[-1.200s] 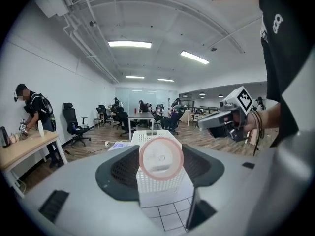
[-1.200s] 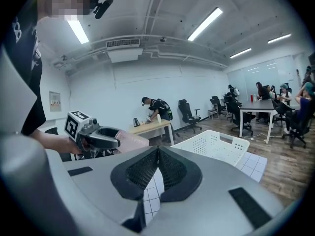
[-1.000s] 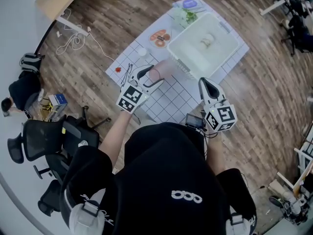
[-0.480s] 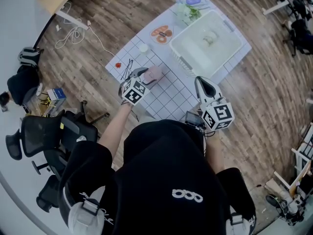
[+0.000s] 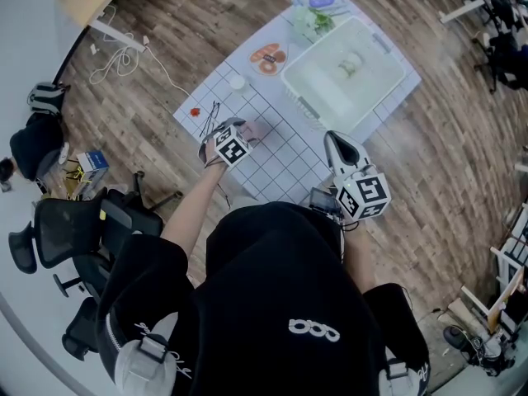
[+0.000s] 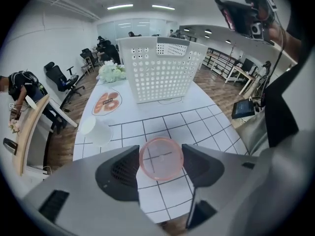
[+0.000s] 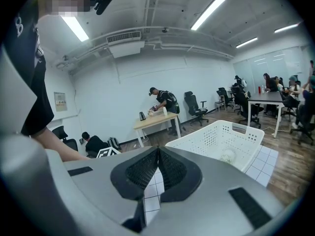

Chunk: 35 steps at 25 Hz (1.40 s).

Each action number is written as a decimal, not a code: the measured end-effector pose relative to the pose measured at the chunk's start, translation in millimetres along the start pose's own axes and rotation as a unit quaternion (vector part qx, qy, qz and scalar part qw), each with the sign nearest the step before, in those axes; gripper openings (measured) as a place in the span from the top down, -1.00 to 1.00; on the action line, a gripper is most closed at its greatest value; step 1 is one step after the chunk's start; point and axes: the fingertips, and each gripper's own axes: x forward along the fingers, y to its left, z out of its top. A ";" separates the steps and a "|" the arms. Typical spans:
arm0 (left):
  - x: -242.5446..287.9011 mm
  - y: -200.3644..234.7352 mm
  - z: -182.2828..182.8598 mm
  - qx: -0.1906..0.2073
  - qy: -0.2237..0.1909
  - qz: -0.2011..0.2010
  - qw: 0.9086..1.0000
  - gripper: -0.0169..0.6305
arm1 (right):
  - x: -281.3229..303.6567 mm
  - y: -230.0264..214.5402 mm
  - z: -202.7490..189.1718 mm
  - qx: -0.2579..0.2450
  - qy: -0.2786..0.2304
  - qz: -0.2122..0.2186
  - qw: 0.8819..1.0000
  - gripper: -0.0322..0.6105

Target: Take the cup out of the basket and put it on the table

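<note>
My left gripper (image 6: 160, 150) is shut on a translucent pink cup (image 6: 161, 158), its pads against the cup's sides. I look down into the cup, and the table's grid lines show through its bottom. It hangs low over the white gridded table (image 5: 285, 159) near the front left; whether it touches the table I cannot tell. In the head view the left gripper (image 5: 246, 128) and the pink cup (image 5: 254, 129) are well clear of the white basket (image 5: 375, 85). My right gripper (image 7: 158, 150) is shut with nothing in it, and in the head view this right gripper (image 5: 332, 138) hovers at the table's near edge.
A small white cup (image 6: 97, 132) lies left of the pink one. A plate of food (image 6: 107, 102) and flowers (image 6: 111, 72) sit further back beside the basket (image 6: 162, 70). A pale object (image 7: 227, 155) lies inside the basket (image 7: 246, 134). Office chairs (image 5: 74, 229) stand on the floor at left.
The left gripper has sunk toward the table with the pink cup, tipping steeply downward and drifting to the front left. The right gripper has stayed put.
</note>
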 end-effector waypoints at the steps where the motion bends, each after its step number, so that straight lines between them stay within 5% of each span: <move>1: 2.4 0.5 -1.1 0.000 0.005 -0.002 1.000 0.10 | -0.1 -0.3 0.0 0.000 0.000 0.000 1.000 0.82; 23: -0.6 1.6 5.4 -0.001 -0.014 -0.010 1.000 0.09 | 1.3 -2.9 -1.3 0.001 0.001 0.003 1.000 0.82; 28: -60.1 11.9 47.8 -0.028 -0.112 0.030 0.993 0.20 | -0.2 -3.7 1.0 -0.002 -0.003 0.000 1.000 0.82; 35: -151.1 4.2 136.8 -0.067 -0.292 0.032 0.954 0.79 | -5.7 0.3 9.6 -0.009 -0.014 -0.004 1.000 0.82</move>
